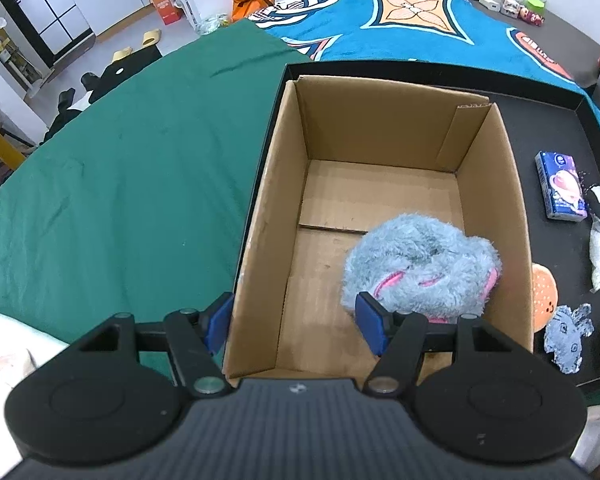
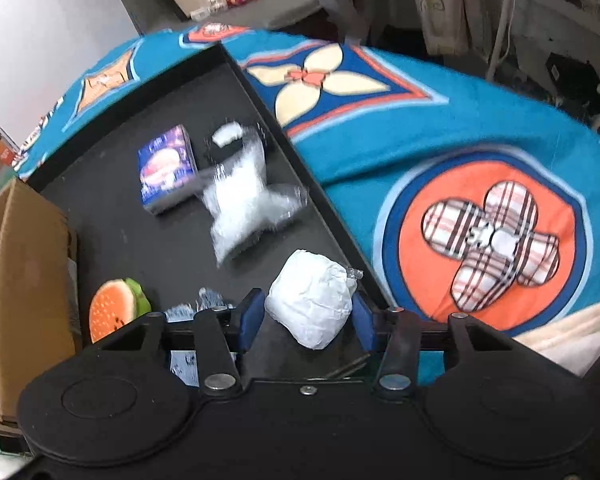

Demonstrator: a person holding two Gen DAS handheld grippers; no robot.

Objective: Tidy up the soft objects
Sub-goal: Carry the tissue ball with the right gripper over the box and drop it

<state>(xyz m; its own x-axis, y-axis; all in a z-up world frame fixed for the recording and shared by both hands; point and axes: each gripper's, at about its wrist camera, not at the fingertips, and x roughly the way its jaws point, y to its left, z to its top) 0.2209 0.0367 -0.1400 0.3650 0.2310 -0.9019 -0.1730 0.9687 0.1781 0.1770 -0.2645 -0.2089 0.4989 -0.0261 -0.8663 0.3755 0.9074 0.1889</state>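
Observation:
A fluffy grey-blue plush with pink trim [image 1: 420, 268] lies in the near right part of an open cardboard box [image 1: 284, 184]. My left gripper [image 1: 296, 320] is open above the box's near left corner, one finger outside the wall, the other beside the plush. My right gripper [image 2: 306, 320] is closed around a white wrapped soft bundle [image 2: 312, 300] above the black tray [image 2: 140, 216]; both pads touch its sides. A burger plush [image 2: 114, 308], a blue tissue pack [image 2: 166, 168], a clear plastic bag [image 2: 244, 204] and a small grey plush [image 1: 568, 336] lie on the tray.
The tray rests on a blue patterned blanket [image 2: 440, 152]. A green cloth [image 1: 120, 176] covers the surface left of the box. Room clutter and shelves stand at the far edges. The box also shows at the left of the right wrist view [image 2: 24, 280].

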